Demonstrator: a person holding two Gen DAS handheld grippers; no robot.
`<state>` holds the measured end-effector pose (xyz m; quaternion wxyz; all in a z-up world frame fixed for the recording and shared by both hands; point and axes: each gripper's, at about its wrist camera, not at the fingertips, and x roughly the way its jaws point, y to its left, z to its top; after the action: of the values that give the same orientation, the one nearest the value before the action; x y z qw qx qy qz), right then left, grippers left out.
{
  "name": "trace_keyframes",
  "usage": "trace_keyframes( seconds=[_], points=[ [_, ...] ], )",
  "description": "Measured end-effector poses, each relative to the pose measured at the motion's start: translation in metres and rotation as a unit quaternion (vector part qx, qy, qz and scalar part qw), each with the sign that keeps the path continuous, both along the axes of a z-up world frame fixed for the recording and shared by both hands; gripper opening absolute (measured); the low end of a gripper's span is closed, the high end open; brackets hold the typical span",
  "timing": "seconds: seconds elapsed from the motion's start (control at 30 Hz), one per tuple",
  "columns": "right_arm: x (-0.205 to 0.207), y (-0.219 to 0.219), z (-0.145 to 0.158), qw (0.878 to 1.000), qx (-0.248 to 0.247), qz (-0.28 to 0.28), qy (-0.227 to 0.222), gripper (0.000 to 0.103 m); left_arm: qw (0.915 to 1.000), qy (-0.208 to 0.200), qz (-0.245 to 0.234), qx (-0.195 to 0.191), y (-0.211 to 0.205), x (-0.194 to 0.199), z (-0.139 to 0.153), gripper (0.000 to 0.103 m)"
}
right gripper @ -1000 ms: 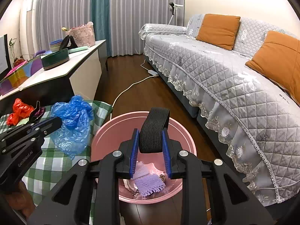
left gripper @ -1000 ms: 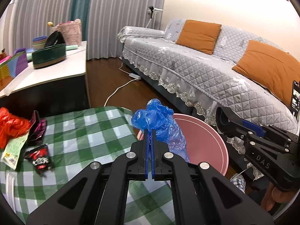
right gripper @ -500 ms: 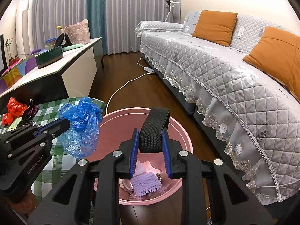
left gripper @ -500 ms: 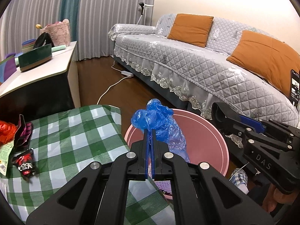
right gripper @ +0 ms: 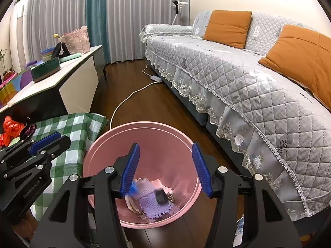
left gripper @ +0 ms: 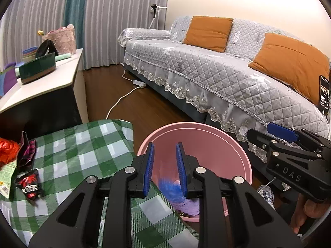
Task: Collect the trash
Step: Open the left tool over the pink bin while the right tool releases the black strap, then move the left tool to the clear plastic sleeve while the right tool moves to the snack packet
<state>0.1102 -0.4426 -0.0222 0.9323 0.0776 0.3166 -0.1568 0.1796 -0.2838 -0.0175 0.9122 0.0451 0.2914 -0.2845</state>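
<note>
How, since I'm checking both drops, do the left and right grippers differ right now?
The right gripper's jaws stand clearly wider apart than the left gripper's. Under the left gripper a blurred blue bag is in the pink bin; under the right gripper lies a black band. Shared: both have just been opening, nothing is between their pads, and both point down into the bin.

Both views are bright and evenly lit by soft indoor light; the far wall (left gripper: pixel 248 2) glows warm and slightly washed out; fisheye bending curves the curtains (right gripper: pixel 62 16) and sofa (right gripper: pixel 238 72); dark vignette rings the corners; a blue scrap (left gripper: pixel 169 188) is motion-blurred; shadows faint.
</note>
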Motion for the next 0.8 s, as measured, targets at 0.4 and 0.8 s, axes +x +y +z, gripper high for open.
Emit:
trace_keyframes(
  seconds=[0.4, 0.8],
  points=[
    [-0.007, 0.026, 0.038, 0.999, 0.005, 0.026, -0.039, 0.053, 0.999, -0.031, 0.033, 0.0, 0.039, -0.019, 0.041, 0.022],
    [-0.026, 0.081, 0.081, 0.993, 0.005, 0.085, -0.086, 0.053, 0.9952, -0.061, 0.075, 0.014, 0.102, -0.058, 0.071, 0.022]
  ],
)
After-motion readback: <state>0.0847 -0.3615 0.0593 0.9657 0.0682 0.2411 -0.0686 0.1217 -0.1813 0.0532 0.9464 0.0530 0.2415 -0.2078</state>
